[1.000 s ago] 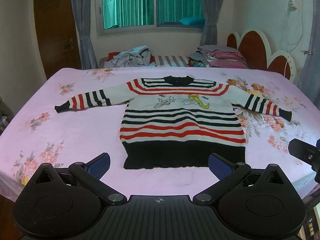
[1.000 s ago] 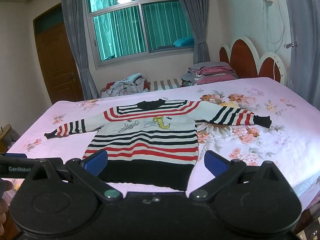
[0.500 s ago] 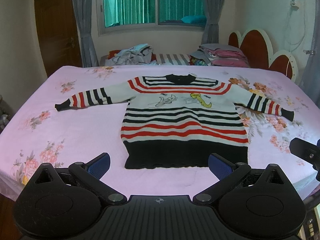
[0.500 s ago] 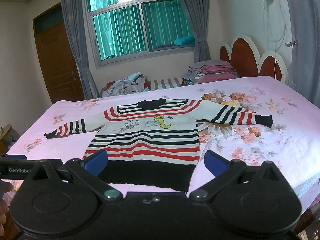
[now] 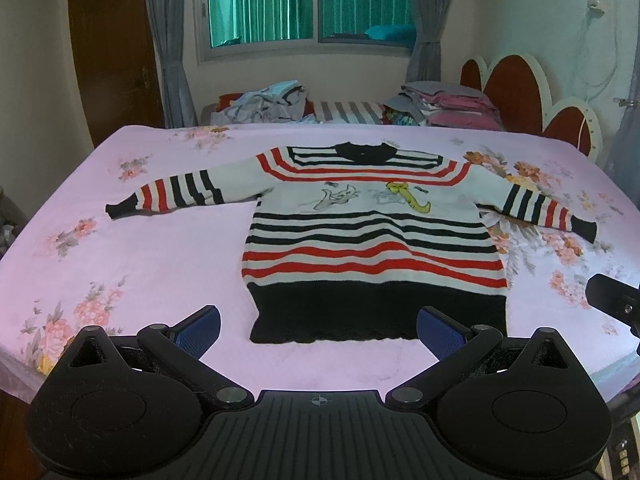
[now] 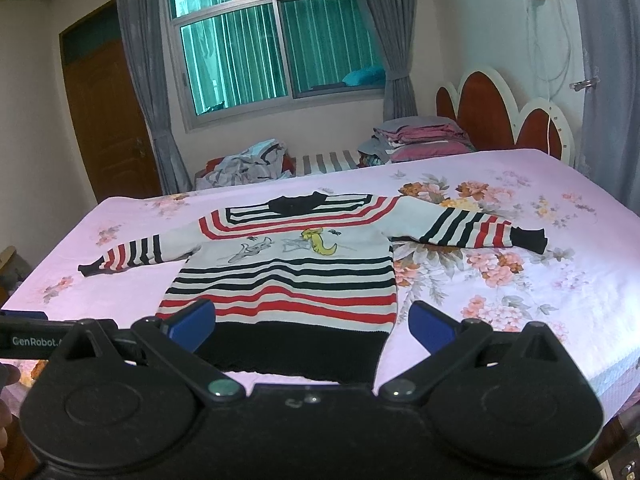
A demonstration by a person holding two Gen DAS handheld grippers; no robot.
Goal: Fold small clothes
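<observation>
A small knitted sweater (image 5: 372,240) with red, black and white stripes and a black hem lies flat, front up, on the pink floral bed (image 5: 140,280), sleeves spread to both sides. It also shows in the right wrist view (image 6: 288,276). My left gripper (image 5: 318,326) is open and empty, hovering just short of the black hem. My right gripper (image 6: 312,322) is open and empty, over the hem's right part. The right gripper's edge shows at the far right of the left wrist view (image 5: 612,300).
A heap of loose clothes (image 5: 268,100) and a stack of folded ones (image 5: 452,106) lie beyond the bed's far side under the window. A red and white headboard (image 6: 500,112) stands on the right. A brown door (image 6: 108,120) is at left.
Both grippers have moved slightly forward toward the sweater's hem. The sweater has not moved and both grippers stay open.
</observation>
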